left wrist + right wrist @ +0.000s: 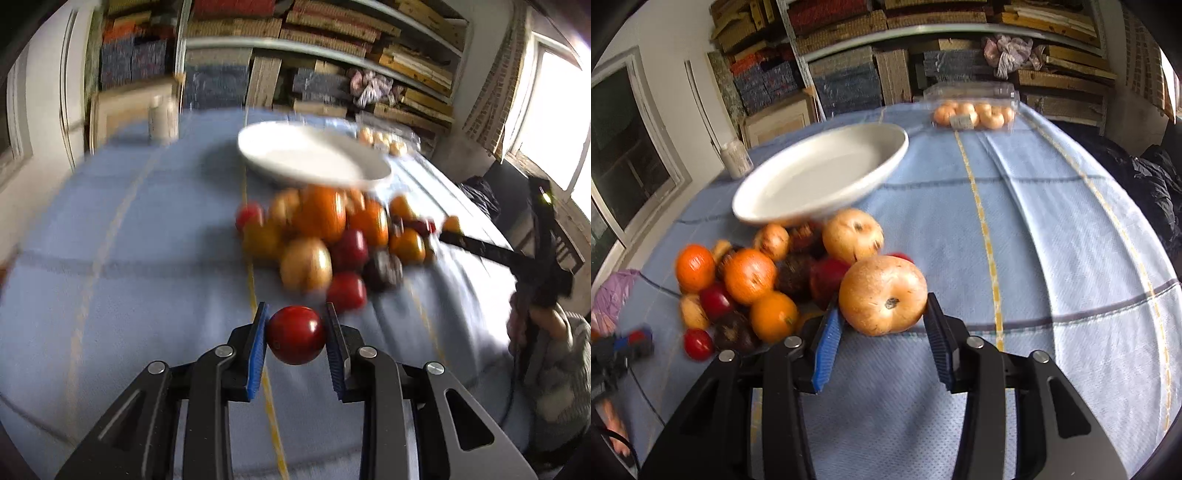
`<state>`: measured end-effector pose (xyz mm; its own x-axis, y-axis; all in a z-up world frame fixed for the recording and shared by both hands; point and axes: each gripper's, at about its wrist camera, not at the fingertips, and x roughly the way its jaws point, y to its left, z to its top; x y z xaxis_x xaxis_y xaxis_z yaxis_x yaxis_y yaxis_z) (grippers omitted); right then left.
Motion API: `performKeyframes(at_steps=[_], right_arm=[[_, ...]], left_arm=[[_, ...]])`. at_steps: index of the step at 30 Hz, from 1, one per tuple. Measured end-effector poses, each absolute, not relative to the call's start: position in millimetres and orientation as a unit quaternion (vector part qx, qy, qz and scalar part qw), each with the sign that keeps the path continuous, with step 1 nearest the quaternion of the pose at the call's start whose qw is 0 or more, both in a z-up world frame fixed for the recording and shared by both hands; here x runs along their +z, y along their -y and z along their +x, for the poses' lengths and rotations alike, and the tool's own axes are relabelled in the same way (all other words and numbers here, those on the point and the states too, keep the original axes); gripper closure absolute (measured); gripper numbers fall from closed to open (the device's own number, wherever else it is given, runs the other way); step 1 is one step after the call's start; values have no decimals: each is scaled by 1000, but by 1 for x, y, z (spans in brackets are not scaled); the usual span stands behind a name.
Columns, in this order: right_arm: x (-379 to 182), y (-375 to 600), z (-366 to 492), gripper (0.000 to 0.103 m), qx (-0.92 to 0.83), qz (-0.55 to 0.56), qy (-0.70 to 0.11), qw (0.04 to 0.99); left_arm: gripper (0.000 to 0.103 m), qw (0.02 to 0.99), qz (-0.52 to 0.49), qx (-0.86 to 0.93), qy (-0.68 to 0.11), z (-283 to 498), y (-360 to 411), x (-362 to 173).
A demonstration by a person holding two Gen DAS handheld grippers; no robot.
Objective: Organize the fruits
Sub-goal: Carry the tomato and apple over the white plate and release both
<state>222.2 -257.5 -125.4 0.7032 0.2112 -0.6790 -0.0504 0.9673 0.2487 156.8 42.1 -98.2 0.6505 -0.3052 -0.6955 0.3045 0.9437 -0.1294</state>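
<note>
My left gripper (295, 321) is shut on a small dark red fruit (295, 334) and holds it above the blue cloth, near side of the fruit pile (325, 236). My right gripper (882, 310) is shut on a large yellow-brown apple (882, 295) at the right edge of the pile (746, 284). The pile holds oranges, red fruits, dark purple fruits and yellow apples. A white plate (314, 155) sits just behind the pile, also in the right wrist view (820, 173). The left gripper shows blurred at far left of the right wrist view (624, 345).
A blue checked tablecloth (1052, 240) covers the table. A clear box of small oranges (975, 110) stands at the far edge. A white jar (162, 118) stands at the far left corner. Shelves of boxes fill the back wall.
</note>
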Motion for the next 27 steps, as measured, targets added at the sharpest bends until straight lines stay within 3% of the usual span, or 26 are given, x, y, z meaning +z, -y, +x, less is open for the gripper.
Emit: performKeyframes(at_steps=[8,13,21,27], right_arm=[[-53,223,284,60,96,73,-328,937],[-66,203,336,60,89,81,-343,932],[-95,197,359,60,83,52,-377,921],[-99,196,356,58,83,52,-374,922]], left_arm=[[74,930,24,-165,-327,257,10,-41],[74,917,22,-156,-366,322,38,-62],[72,909,-5,-134,-395,352,29,-89],[49,913,-5,-125,-388,349,25,-92]])
